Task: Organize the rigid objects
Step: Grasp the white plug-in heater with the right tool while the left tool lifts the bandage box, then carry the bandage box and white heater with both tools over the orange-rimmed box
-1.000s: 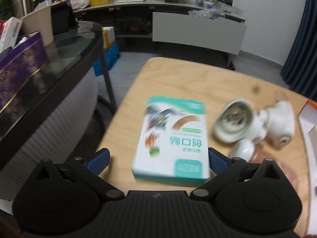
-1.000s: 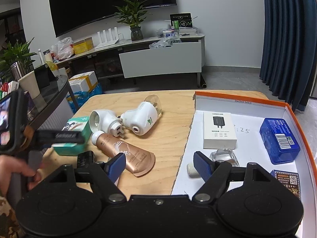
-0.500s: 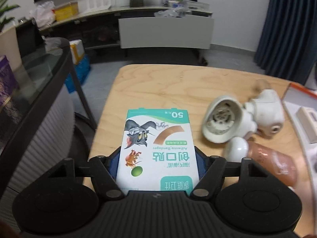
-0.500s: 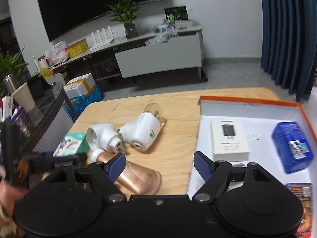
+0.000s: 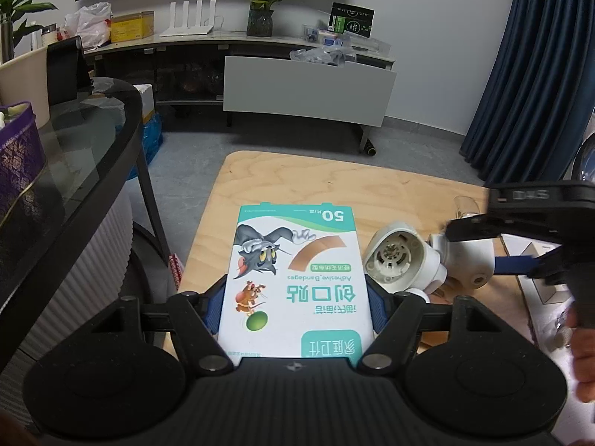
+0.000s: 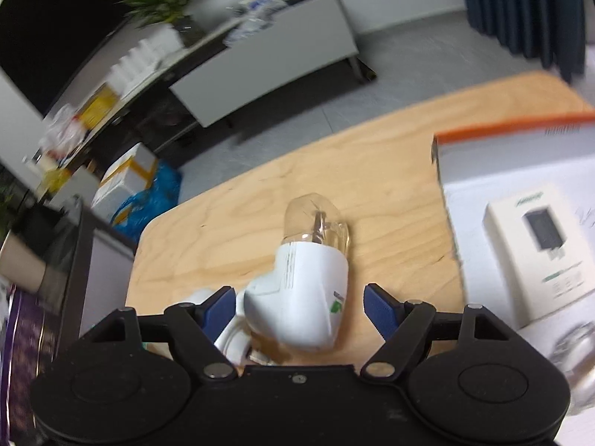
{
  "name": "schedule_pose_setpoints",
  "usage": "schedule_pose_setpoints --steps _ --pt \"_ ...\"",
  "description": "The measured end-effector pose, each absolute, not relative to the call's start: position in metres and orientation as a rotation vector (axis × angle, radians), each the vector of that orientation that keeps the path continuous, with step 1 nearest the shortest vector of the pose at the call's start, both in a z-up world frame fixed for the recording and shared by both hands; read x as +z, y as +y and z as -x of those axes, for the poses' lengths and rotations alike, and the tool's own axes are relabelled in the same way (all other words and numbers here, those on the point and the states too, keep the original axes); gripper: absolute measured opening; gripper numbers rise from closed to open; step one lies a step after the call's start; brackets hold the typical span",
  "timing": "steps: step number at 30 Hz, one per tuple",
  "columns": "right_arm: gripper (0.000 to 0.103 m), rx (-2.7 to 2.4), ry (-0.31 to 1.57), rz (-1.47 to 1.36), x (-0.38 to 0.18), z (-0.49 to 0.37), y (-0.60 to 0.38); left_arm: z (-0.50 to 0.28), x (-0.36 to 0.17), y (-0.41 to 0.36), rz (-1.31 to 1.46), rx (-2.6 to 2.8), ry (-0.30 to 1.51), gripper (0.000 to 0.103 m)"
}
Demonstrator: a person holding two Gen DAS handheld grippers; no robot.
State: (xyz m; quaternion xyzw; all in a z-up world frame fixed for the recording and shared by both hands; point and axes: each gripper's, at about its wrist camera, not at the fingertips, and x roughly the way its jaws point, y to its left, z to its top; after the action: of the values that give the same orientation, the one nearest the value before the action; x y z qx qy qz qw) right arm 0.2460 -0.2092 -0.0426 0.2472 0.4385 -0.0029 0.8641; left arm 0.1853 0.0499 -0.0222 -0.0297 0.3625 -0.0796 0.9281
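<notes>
A teal and white bandage box (image 5: 293, 278) is clamped by its long sides in my left gripper (image 5: 295, 308), over the wooden table (image 5: 297, 186). To its right lie a round white plug-in unit (image 5: 398, 260) and a second white unit with a clear bulb (image 6: 308, 297). My right gripper (image 6: 301, 306) straddles that bulb unit with its jaws open, both blue pads standing clear of the white body. In the left wrist view the right gripper (image 5: 472, 249) reaches in from the right over the same unit. The round unit (image 6: 227, 338) is mostly hidden behind the left finger.
An orange-rimmed white tray (image 6: 520, 126) at the table's right holds a white charger box (image 6: 539, 241) and a blurred clear bottle (image 6: 572, 349). A dark glass side table (image 5: 93, 148) stands close on the left. A hand (image 5: 584, 356) shows at the right edge.
My left gripper closed on the bandage box, which now sits square between its pads. My right gripper swung left from the tray edge, rolled, and came down around the bulb unit.
</notes>
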Motion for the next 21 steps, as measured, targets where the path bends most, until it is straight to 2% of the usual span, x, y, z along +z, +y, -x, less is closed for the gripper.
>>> schedule_pose_setpoints --steps 4,6,9,10,16,21 --pt "0.092 -0.03 0.875 -0.561 -0.052 -0.252 -0.204 -0.186 -0.022 0.054 0.09 -0.161 0.742 0.072" --pt "0.085 -0.038 0.875 -0.504 -0.051 -0.253 -0.195 -0.187 -0.022 0.056 0.105 -0.162 0.744 0.072" --pt "0.084 -0.006 0.859 -0.477 -0.052 -0.248 -0.193 -0.189 -0.022 0.056 0.109 -0.16 0.742 0.072" --pt "0.075 -0.01 0.849 -0.464 -0.05 -0.246 -0.194 -0.189 -0.022 0.055 0.109 -0.16 0.741 0.072" --pt "0.074 0.002 0.787 -0.255 -0.037 -0.221 -0.198 -0.19 -0.023 0.054 0.117 -0.17 0.732 0.072" --pt "0.074 -0.001 0.664 -0.087 -0.018 -0.189 -0.194 -0.186 -0.023 0.05 0.096 -0.189 0.715 0.072"
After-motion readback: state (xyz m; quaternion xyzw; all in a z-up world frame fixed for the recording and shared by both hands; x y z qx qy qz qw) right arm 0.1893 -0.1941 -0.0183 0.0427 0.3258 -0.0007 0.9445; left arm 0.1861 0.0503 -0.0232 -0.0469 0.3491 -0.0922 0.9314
